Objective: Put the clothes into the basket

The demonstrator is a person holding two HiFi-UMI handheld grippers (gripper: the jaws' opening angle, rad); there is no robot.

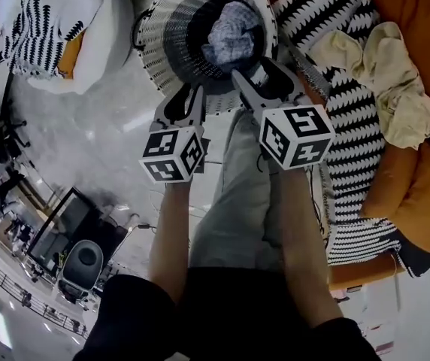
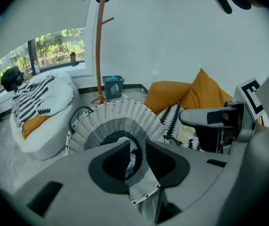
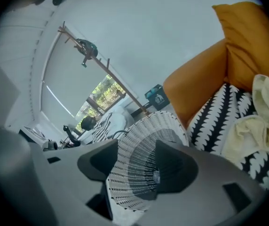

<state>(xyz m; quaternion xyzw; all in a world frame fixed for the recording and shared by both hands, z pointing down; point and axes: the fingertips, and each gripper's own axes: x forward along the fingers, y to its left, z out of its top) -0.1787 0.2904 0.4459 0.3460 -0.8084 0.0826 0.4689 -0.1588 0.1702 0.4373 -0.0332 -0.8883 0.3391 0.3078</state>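
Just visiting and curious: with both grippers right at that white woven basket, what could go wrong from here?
The left gripper and right gripper, jaws open, hang at the near rim of the white woven basket; a nudge might tip it. Pale grey cloth shows below them, outside the rim; if it is a garment, it could slide to the floor. The cream garment on the orange cushion might be left behind.

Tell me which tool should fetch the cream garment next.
Right: the right tool is open, empty, and on the side of the cream garment; the left tool hangs farther off over the basket.
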